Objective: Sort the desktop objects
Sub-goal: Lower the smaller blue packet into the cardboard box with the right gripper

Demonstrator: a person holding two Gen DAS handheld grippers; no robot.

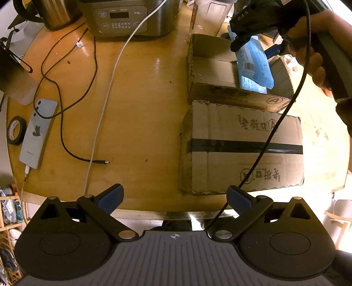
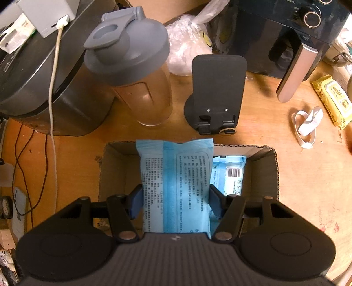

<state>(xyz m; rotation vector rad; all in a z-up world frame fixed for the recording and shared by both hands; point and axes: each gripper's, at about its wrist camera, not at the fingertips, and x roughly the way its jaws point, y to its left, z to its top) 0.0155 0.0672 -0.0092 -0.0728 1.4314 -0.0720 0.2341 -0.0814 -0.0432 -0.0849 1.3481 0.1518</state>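
Right tongs (image 2: 176,204) clamped on a blue packet (image 2: 176,187), held over the open box (image 2: 267,173); one packet (image 2: 228,173) already inside. Left tongs (image 1: 175,199) apart, idle. Phone (image 1: 36,132), tape (image 1: 15,131) and cables remain unsorted on the surface (image 1: 143,99).

Table (image 1: 140,105): wood, glossy varnish, light glare, small scuffs.
Open box (image 2: 114,167), centre frame: corrugated cardboard, matt, ragged edges.
Closed box (image 1: 242,149), right of centre: same cardboard, rough, glossy black tape strip.
Blue packet (image 2: 176,189): plastic film, smooth, slight sheen, printed.
Shaker bottle (image 2: 140,88), upper left: clear plastic, matt grey plastic lid.
Cooker (image 1: 129,17), top: brushed metal.
Gripper pads (image 1: 111,198): blue, textured rubbery look; black matt plastic arms.
Phone (image 1: 37,134), left: smooth, satin back.
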